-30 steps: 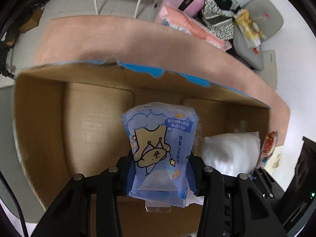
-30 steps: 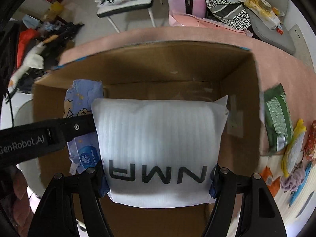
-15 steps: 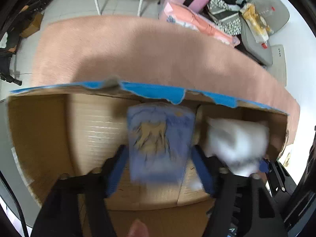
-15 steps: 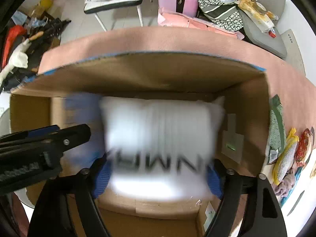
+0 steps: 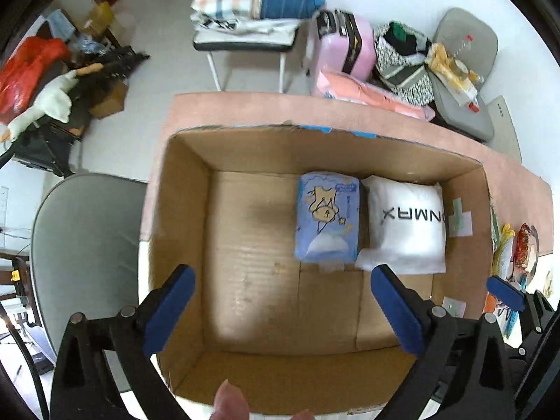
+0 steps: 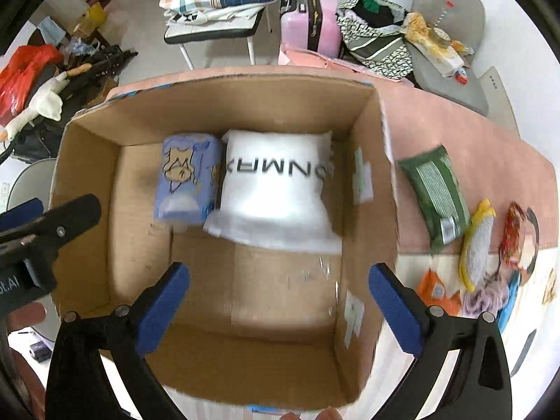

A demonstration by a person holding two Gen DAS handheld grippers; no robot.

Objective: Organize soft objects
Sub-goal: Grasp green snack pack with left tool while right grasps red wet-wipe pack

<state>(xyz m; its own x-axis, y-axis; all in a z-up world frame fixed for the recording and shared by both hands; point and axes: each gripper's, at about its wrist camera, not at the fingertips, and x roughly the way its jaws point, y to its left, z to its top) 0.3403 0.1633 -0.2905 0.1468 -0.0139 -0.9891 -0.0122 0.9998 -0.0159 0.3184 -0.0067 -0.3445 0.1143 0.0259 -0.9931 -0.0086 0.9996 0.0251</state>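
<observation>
Only right view shows green pack [image 6: 435, 194] beside box [image 6: 371, 112].

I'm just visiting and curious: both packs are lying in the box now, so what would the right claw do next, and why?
Probably swing the right gripper toward the green pack on the table. Both grippers are open and empty, the blue pack and white pack already lie side by side in the box, and the green pack is the nearest soft item outside it.
</observation>
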